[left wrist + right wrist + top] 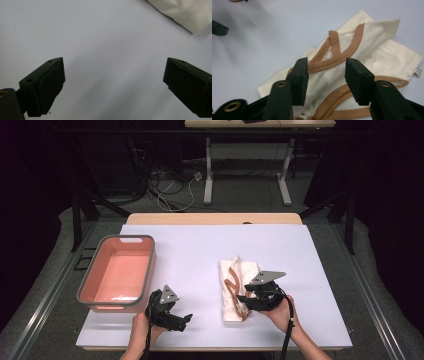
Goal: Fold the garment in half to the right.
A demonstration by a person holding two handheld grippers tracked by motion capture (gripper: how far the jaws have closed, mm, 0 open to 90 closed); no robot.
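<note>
A folded cream garment with tan trim lies right of the table's middle, its straps crossing on top. My right gripper is at the garment's near right edge. Its jaws stand part-way apart just over the cloth, one on each side of a tan strap, and no pad visibly presses on the fabric. My left gripper sits near the front edge, left of the garment, jaws wide open over bare white table. A corner of the garment shows beyond it.
A pink basin with a grey rim stands at the table's left side, empty. The white table top stretches back behind the garment. Table legs and cables are on the floor beyond the far edge.
</note>
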